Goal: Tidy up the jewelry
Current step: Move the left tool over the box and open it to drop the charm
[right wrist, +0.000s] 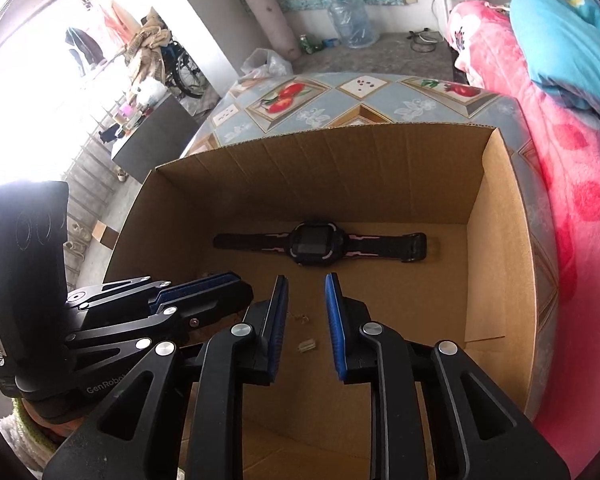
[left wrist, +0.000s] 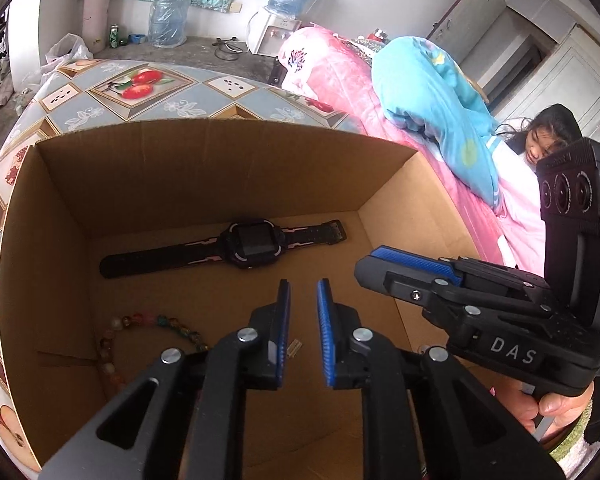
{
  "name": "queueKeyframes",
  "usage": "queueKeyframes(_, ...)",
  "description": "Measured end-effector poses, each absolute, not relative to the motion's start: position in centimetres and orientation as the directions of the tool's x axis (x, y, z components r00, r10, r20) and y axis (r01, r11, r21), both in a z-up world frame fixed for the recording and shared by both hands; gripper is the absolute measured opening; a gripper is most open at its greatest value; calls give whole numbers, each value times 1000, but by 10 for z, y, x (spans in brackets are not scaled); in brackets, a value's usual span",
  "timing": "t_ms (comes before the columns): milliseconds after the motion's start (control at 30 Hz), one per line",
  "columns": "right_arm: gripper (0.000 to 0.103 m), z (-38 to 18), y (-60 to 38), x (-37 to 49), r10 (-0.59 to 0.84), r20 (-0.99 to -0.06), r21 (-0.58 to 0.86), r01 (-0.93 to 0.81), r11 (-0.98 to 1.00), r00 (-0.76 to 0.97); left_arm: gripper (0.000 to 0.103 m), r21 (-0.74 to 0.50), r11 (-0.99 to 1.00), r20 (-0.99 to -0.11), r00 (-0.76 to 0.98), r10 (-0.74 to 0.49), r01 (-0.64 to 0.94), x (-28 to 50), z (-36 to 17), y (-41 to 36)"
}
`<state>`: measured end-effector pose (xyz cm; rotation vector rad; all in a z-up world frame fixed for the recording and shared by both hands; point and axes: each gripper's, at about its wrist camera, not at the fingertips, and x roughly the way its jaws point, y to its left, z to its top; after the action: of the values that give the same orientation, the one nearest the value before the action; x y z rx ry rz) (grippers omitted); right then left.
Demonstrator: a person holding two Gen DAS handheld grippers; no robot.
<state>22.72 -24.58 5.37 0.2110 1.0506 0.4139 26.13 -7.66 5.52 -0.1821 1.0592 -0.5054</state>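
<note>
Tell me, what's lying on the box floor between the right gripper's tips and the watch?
Mostly bare cardboard. In the right wrist view, only two tiny bits lie just under the right gripper; nothing else before the watch.

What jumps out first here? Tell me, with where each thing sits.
The big open cardboard box fills both views, on a fruit-patterned tablecloth. On its floor near the far wall lies a black smartwatch, strap flat; a bracelet of coloured beads curls nearer the left corner. Both grippers, the left gripper and the right gripper, point down into the box, jaws slightly apart and empty.
</note>
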Motion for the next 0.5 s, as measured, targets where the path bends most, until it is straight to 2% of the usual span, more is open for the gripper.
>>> queueKeyframes(300,21,79,-261,195,472,-721,404,-245,881,508,14,-382,873,-718,497,-487,304,242,84,-55)
queueKeyframes(500,21,108,-269,133,600,-563,449,-399,799,568,16,-344,855,-606,604,-518,388,182,119,-29)
